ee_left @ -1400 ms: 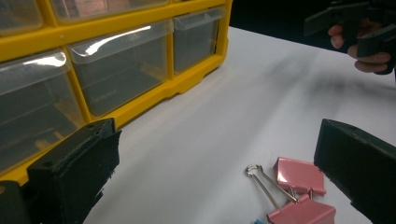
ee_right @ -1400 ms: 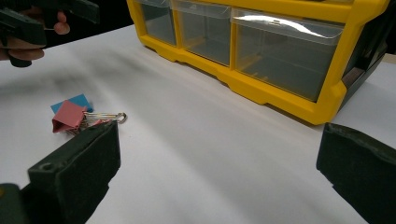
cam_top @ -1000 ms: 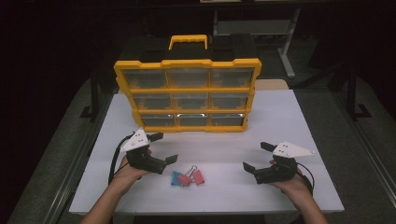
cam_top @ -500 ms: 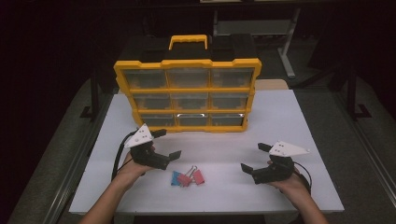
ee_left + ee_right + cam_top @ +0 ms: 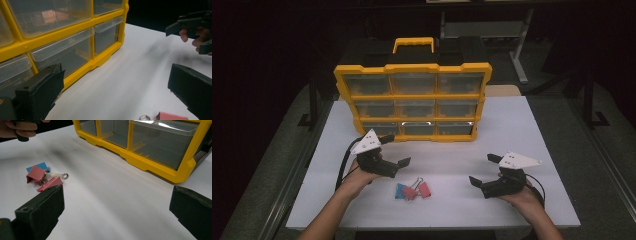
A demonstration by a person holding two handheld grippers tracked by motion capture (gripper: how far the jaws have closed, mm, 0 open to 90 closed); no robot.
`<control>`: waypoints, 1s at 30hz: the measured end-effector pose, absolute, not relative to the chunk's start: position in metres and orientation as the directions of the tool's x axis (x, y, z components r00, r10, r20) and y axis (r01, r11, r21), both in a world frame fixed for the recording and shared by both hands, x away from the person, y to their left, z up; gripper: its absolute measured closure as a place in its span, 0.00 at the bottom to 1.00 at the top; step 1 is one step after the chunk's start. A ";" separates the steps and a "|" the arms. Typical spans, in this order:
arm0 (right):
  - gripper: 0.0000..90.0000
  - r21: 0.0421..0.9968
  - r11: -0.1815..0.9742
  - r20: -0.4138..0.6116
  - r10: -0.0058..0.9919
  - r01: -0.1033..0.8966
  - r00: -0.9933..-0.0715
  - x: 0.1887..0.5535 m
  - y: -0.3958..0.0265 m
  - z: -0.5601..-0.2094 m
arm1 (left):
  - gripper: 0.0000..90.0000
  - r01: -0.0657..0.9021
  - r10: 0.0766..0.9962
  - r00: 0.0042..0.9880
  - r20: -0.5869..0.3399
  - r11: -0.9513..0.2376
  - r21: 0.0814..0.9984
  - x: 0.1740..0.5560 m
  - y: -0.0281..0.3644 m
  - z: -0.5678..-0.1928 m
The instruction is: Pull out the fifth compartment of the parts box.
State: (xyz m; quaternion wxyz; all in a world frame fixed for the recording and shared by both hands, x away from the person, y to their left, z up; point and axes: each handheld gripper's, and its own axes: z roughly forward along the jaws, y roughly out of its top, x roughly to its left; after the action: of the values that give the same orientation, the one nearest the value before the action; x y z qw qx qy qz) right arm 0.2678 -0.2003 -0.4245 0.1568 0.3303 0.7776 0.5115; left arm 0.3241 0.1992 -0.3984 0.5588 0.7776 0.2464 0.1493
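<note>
On the left, the left gripper (image 5: 393, 150) hung just over the white table (image 5: 532, 130), close to the bottom row of the yellow drawer box (image 5: 411, 101). Its jaws stood wide apart and held nothing. In the left gripper view, the see-through drawers (image 5: 75, 51) of the box sat right in front of it, and they all looked shut.

In the middle, near the front edge of the table, lay a little pile of binder clips (image 5: 412, 190). One was blue and the others were pink, and they touched each other. No gripper touched them. The left gripper was just beside them and a bit behind.

On the right, the right gripper (image 5: 484, 170) rested low by the table, well apart from the clips. Its jaws were wide apart too, with nothing between them. In the right gripper view, the clips (image 5: 43, 178) lay ahead on its left side.

The job looked like it had hardly begun. No clip was picked up yet and no drawer was pulled out. It seemed that a drawer had to be opened and the clips put inside, so nearly all of the work was left to do
</note>
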 end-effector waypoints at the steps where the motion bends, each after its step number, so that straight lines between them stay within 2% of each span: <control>1: 0.00 0.900 0.259 0.093 0.674 0.352 -0.733 0.268 -0.200 -0.425 | 0.00 0.216 0.553 0.832 -0.042 -0.254 0.943 0.325 0.198 -0.398; 30: 0.00 0.899 0.262 0.092 0.671 0.351 -0.736 0.268 -0.200 -0.427 | 0.00 0.208 0.526 0.849 -0.050 -0.246 0.947 0.347 0.165 -0.394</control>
State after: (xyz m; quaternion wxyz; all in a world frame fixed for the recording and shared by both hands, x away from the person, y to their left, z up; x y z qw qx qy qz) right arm 0.2678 -0.2004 -0.4275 0.1565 0.3281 0.7788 0.5111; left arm 0.3469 0.1647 -0.3935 0.5669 0.7766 0.2363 0.1404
